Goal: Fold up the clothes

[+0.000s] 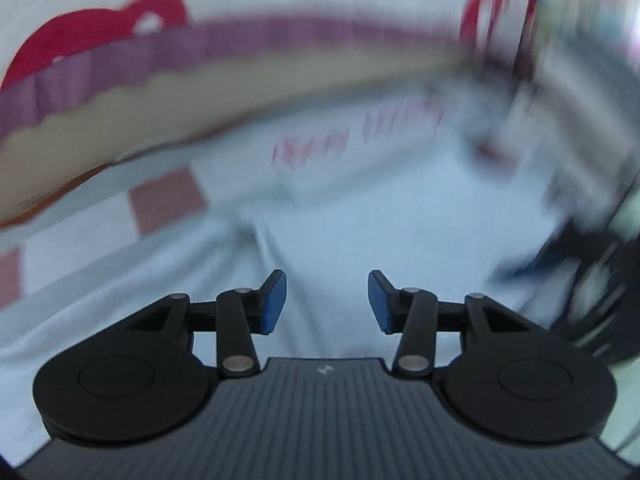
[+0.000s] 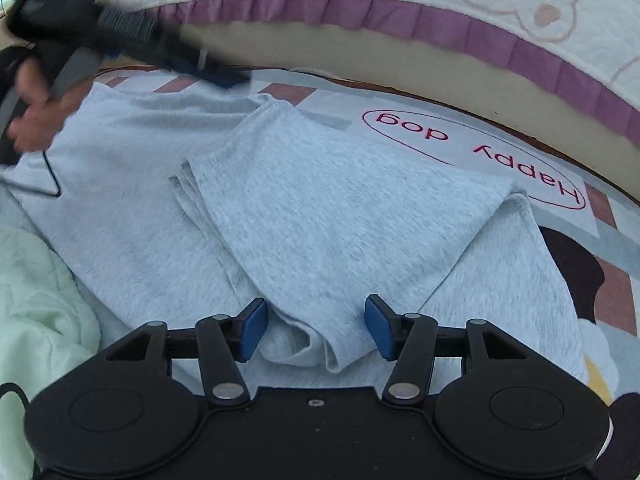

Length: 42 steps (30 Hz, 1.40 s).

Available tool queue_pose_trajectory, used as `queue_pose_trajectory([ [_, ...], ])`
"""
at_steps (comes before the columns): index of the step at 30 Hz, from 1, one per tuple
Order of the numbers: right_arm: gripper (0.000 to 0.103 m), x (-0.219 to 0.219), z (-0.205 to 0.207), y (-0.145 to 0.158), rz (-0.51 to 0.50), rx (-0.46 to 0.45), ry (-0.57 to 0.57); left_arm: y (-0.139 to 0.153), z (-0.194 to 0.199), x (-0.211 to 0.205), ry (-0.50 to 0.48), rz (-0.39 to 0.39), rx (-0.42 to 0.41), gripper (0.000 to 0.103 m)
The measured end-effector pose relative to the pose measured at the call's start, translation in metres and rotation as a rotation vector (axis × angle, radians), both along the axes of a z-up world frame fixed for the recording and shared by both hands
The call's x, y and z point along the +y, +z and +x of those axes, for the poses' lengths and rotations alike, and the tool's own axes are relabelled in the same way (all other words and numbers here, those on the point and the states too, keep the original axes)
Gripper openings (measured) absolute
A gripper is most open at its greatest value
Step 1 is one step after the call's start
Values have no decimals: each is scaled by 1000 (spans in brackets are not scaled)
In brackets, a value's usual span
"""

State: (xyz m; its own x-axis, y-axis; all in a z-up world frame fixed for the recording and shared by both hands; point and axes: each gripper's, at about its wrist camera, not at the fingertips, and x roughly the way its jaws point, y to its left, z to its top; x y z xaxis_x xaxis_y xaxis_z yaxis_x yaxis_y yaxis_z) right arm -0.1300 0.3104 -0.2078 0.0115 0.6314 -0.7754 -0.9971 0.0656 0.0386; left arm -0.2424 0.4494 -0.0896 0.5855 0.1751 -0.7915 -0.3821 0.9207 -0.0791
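A light grey garment [image 2: 320, 208] lies folded on a printed mat, with one flap laid slantwise over the rest. My right gripper [image 2: 316, 328] stands open low over its near edge. A small rumpled fold of the cloth lies between the blue pads [image 2: 252, 330], which do not press on it. My left gripper [image 2: 224, 76], held by a hand [image 2: 32, 120], hovers over the garment's far left corner. In the blurred left wrist view the left gripper [image 1: 326, 300] is open above the grey garment [image 1: 360, 220], with nothing between its pads.
The mat [image 2: 472, 148] bears a red "Happy dog" oval. Behind it rises a bed edge with a purple frilled quilt [image 2: 440, 20]. A pale green cloth [image 2: 36, 300] lies at the near left. A dark blurred shape [image 1: 600, 300] shows at the right of the left wrist view.
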Motion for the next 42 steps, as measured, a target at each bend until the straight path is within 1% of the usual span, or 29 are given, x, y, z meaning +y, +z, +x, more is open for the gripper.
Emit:
queue_pose_trajectory([
  [1, 60, -3, -1, 0, 4, 4, -9, -8, 5, -10, 2, 37, 65, 43],
  [2, 60, -5, -1, 0, 8, 6, -17, -14, 1, -8, 18, 20, 73, 44],
  [3, 60, -7, -2, 0, 13, 7, -25, -19, -6, -1, 60, -20, 80, 45],
  [5, 61, -11, -4, -1, 22, 9, -39, -20, -25, 16, 134, -87, 61, 48],
  [6, 61, -14, -4, -2, 26, 10, -46, -20, -34, 24, 170, -120, 53, 57],
  [7, 61, -15, -4, -1, 15, 15, -50, -18, -43, 27, 196, -124, 54, 59],
  [8, 61, -16, -3, 0, 3, 23, -53, -20, -50, 27, 214, -85, 84, 55],
  [11, 62, -22, 0, -2, -13, 35, -60, -24, -73, 27, 269, 31, 171, 60],
  [12, 62, -24, 0, -3, -11, 36, -58, -23, -84, 33, 300, -18, 147, 60],
  [15, 62, -27, -1, -3, -24, 30, -50, -13, -124, 52, 432, -60, 128, 60],
  [17, 62, -27, -2, 0, -63, 23, -39, -6, -161, 65, 546, 20, 171, 59],
  [19, 62, -22, -4, 7, -101, 11, -36, 1, -205, 80, 672, 55, 189, 59],
  [20, 62, -21, -6, 13, -105, 6, -42, 6, -234, 88, 739, 32, 157, 59],
  [21, 62, -21, -7, 19, -74, 31, -43, 11, -263, 94, 805, 8, 123, 60],
  [22, 62, -21, -8, 25, -34, 64, -43, 14, -293, 95, 861, -41, 70, 60],
  [24, 62, -9, -20, 29, -1, 90, -9, 21, -352, 97, 970, -141, -35, 60],
  [25, 62, -2, -27, 31, 13, 101, 9, 19, -371, 93, 1009, -186, -61, 60],
  [26, 62, 4, -33, 32, 27, 112, 28, 17, -389, 88, 1048, -232, -86, 62],
  [27, 62, 11, -40, 33, 41, 123, 47, 16, -408, 84, 1086, -278, -111, 68],
  [28, 62, 19, -50, 32, 38, 136, 76, 10, -415, 79, 1106, -324, -130, 70],
  [30, 62, 38, -71, 27, 14, 157, 131, -4, -424, 72, 1099, -428, -173, 70],
  [32, 62, 57, -93, 23, -15, 164, 184, -20, -425, 70, 1100, -529, -208, 70],
  [33, 62, 67, -103, 21, -30, 162, 215, -25, -424, 70, 1100, -561, -236, 70],
  [37, 62, 84, -132, 22, -41, 102, 283, -33, -418, 79, 1094, -611, -267, 72],
  [38, 62, 84, -134, 22, -38, 100, 289, -35, -417, 80, 1102, -623, -278, 76],
  [39, 62, 84, -136, 22, -35, 101, 293, -36, -416, 80, 1110, -634, -290, 83],
  [40, 63, 83, -137, 22, -34, 107, 291, -36, -413, 82, 1112, -637, -304, 85],
  [41, 63, 82, -136, 20, -38, 114, 283, -35, -410, 84, 1112, -630, -291, 85],
  [42, 63, 82, -134, 17, -44, 121, 274, -32, -403, 83, 1105, -603, -260, 71],
])
